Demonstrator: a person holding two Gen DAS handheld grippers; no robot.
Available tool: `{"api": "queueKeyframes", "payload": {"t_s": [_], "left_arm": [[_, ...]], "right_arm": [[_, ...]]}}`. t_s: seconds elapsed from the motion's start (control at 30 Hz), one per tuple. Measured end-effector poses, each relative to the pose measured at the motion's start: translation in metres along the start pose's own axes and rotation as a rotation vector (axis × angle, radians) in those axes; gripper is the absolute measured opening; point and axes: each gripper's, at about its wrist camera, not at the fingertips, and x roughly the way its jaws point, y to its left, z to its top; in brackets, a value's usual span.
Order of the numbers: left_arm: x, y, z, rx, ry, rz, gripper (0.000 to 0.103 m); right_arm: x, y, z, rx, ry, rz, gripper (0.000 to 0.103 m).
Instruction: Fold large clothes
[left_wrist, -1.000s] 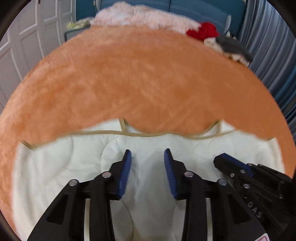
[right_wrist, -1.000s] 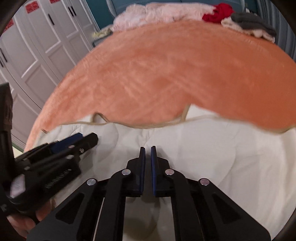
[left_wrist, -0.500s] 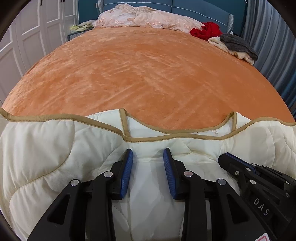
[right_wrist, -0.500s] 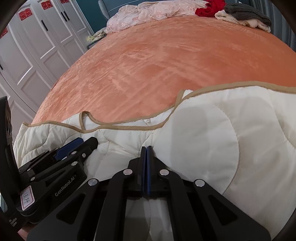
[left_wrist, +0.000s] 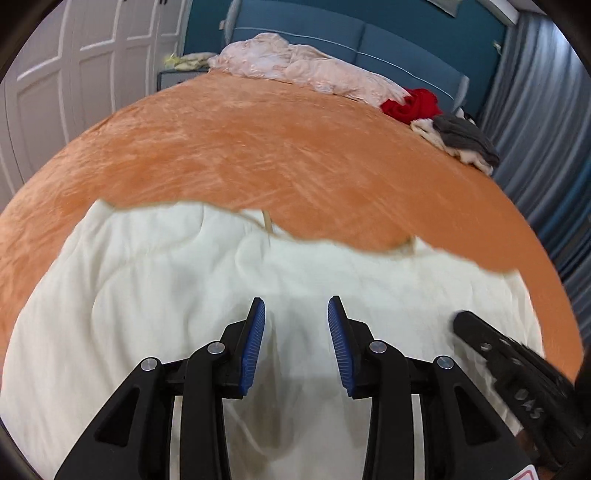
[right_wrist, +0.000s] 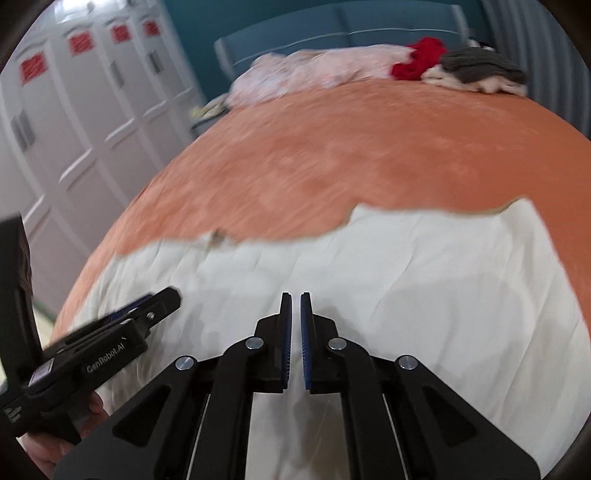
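A large cream quilted garment (left_wrist: 177, 280) with tan trim lies on the near part of the orange bed cover (left_wrist: 258, 147); it also shows in the right wrist view (right_wrist: 424, 277). My left gripper (left_wrist: 296, 306) is open above the garment's middle, with nothing between its blue pads. My right gripper (right_wrist: 296, 299) has its jaws almost together with a thin gap, over the cloth; no fabric shows between them. Each gripper appears in the other's view: the right one (left_wrist: 491, 343) and the left one (right_wrist: 147, 310). Both views are blurred by motion.
A pink crumpled blanket (left_wrist: 303, 70), a red garment (left_wrist: 413, 103) and a grey and cream pile (left_wrist: 461, 140) lie at the bed's far end by the blue headboard. White wardrobe doors (right_wrist: 74, 129) stand on the left and grey curtains (left_wrist: 546, 129) on the right.
Both grippers have pulled back and up; more of the garment now lies in front of them. The right jaws have parted slightly from fully closed. The left gripper stays open.
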Motion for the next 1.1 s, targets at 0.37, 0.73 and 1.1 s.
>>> {"api": "queueKeyframes", "payload": {"t_s": [0.37,0.73,1.1], "left_arm": [[0.021,-0.019,-0.047,0.153,-0.057,0.098,0.036],[0.029,-0.019,-0.053,0.164,-0.085,0.119,0.036],[0.033,-0.024,-0.054,0.166,-0.089,0.133,0.036]], "right_arm": [[0.03,0.01,-0.042,-0.065,0.019,-0.025,0.001],[0.034,0.01,-0.05,-0.076,-0.025,-0.027,0.0],[0.035,0.008,-0.05,-0.065,-0.035,-0.019,0.0]]}}
